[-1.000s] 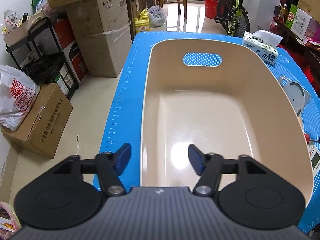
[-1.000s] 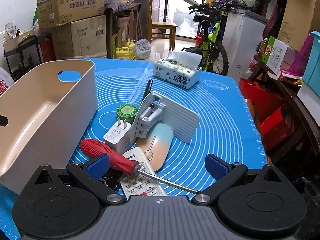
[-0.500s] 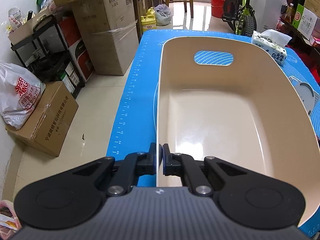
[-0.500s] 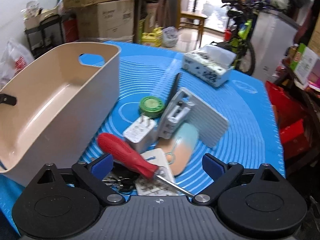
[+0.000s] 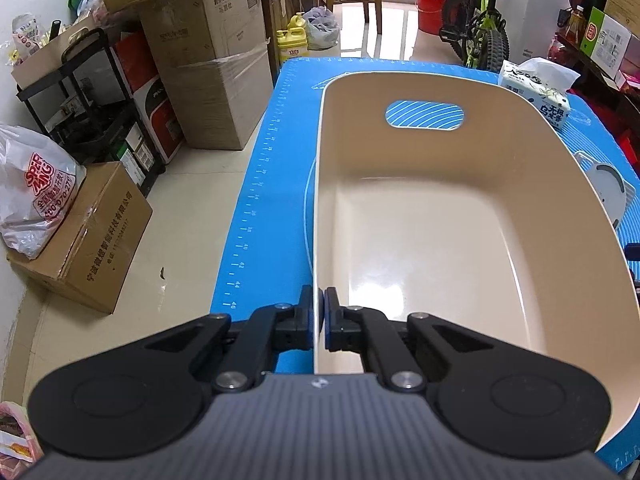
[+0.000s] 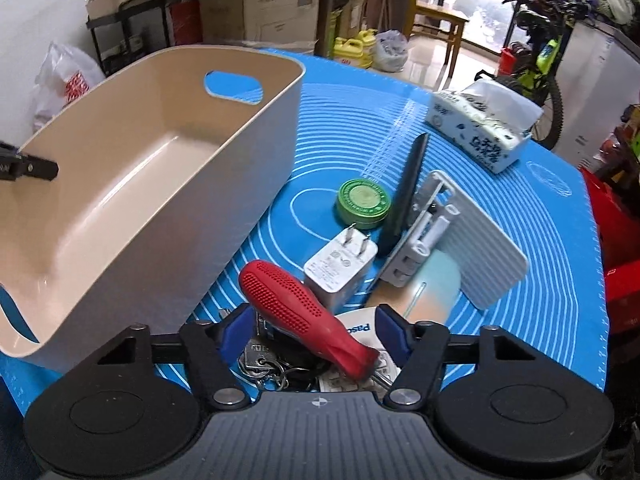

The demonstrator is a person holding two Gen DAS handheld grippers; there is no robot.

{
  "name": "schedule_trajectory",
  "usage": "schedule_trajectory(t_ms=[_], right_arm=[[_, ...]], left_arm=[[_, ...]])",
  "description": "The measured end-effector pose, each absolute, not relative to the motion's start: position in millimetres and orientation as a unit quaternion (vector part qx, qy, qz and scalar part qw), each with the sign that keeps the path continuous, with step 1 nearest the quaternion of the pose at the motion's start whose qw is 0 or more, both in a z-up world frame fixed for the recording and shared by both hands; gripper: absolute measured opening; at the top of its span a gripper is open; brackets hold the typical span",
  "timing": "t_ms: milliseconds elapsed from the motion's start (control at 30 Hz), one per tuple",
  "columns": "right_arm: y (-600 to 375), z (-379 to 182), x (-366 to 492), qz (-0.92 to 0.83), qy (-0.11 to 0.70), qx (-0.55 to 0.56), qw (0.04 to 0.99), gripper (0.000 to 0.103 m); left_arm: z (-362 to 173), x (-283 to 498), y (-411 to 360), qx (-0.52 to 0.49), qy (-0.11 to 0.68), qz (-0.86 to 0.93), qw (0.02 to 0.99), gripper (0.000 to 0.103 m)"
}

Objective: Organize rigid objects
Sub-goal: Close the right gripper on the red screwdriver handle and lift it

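An empty beige plastic basket [image 5: 440, 240] stands on the blue mat [image 5: 272, 184]. My left gripper [image 5: 320, 312] is shut on the basket's near-left wall, one pad inside and one outside. One black finger of it shows at the basket's far side [image 6: 28, 166] in the right wrist view. My right gripper [image 6: 313, 334] hangs over a pile beside the basket [image 6: 200, 208]. Its jaws are closing, with the red screwdriver handle [image 6: 296, 304] lying slantwise between the blue pads, which stand clear of it.
Under the screwdriver lie keys [image 6: 260, 360] and a white remote [image 6: 360, 330]. Beyond are a white charger [image 6: 340, 268], a green tin [image 6: 363, 202], a black comb [image 6: 406, 200], a pastel mouse [image 6: 432, 284], a white ribbed holder [image 6: 480, 248] and a tissue pack [image 6: 484, 128]. Boxes crowd the floor on the left.
The left gripper closed on the basket wall and has held still since. The right gripper moved in over the screwdriver, rolled, and its jaws narrowed around the red handle.
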State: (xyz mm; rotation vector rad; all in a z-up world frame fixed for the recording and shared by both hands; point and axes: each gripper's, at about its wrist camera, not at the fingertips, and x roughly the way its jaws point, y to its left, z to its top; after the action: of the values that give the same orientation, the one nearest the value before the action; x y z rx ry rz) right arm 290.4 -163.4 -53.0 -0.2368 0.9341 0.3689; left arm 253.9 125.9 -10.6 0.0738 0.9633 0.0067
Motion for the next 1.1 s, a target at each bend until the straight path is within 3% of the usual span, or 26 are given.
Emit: schedule_trajectory(t_ms=[233,333,533,1100], right_arm=[[-154,-67,299,0.188,0.46,-0.137,0.857,0.054],[-155,-68,300,0.195,0.46,-0.128,0.857,0.052],[-157,-66,292,0.21,0.441,-0.135,0.862,0.034],[-173,-38,263,0.228,0.396,-0.095,0.885,0.032]], left_arm=[[-11,254,128,0.032,0.466,-0.002,0.884,0.004],[-11,254,127,0.03,0.467,-0.002,0.884,0.004],[-11,254,128,0.028,0.467,-0.002,0.884,0.004],[-12,254,129,0.027,0.467,-0.003,0.884,0.004]])
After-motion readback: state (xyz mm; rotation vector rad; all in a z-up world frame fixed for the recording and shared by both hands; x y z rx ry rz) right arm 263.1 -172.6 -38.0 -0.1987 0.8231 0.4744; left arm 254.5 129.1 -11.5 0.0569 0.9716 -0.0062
